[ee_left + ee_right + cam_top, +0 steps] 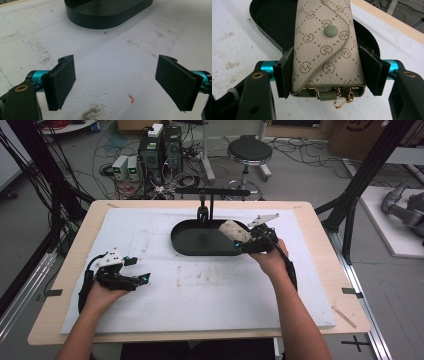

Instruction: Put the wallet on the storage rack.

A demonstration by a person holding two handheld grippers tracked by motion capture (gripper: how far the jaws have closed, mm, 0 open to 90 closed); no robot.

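Two grippers work over a white foam sheet laid on a wooden table. At the lower left of the high view, the left gripper sits low over the sheet in the person's left hand, and its jaws stand wide apart with nothing between them. In the left gripper view the left gripper shows bare stained foam between its black pads, with a tiny orange scrap lying on the sheet near the bottom centre.

At the middle of the high view a black oval tray rests on the sheet, and a small black stand with a crossbar rises just behind it.

Right of centre, the right gripper grips a beige patterned key pouch over the tray's right end. In the right gripper view the right gripper has both pads pressed against the sides of the pouch, which has a green snap button on its flap and gold clips hanging from its near end. The tray lies beneath and beyond it, in the upper part of that frame
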